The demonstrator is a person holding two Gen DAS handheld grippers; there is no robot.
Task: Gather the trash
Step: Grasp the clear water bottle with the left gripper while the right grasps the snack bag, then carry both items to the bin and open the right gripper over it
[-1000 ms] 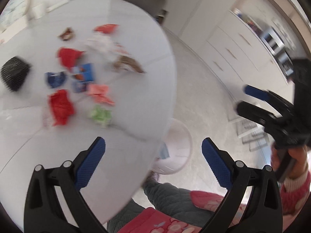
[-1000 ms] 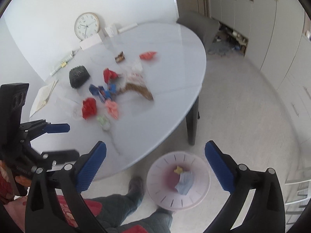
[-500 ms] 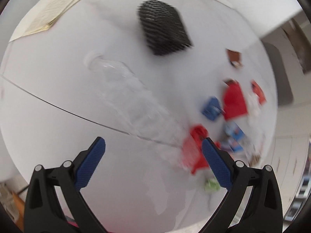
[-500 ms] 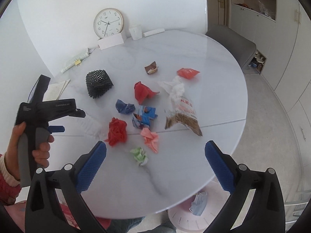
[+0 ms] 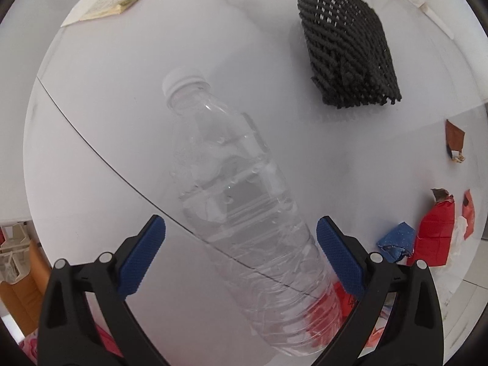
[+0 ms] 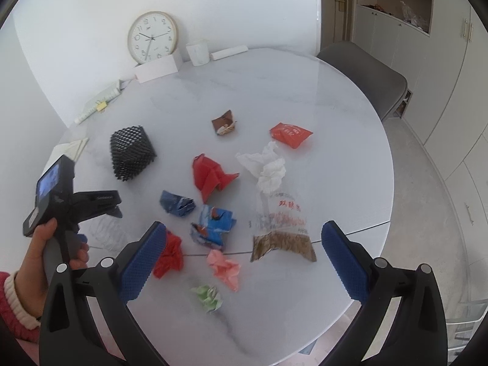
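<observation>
Left gripper [image 5: 241, 241] jaws apart, straddling clear plastic bottle [image 5: 241, 213], cap toward 11 o'clock on tabletop [image 5: 122, 106]. Right gripper [image 6: 244, 256] apart, idle over wrappers.

We hold our black left gripper with blue ribbed pads [image 5: 241, 244] low and tilted downward, jaws spread wide. Our left hand [image 6: 45, 253], in a red cuffed sleeve, grips its handle. Our matching right gripper [image 6: 244, 250] hangs higher, jaws equally wide apart.
</observation>
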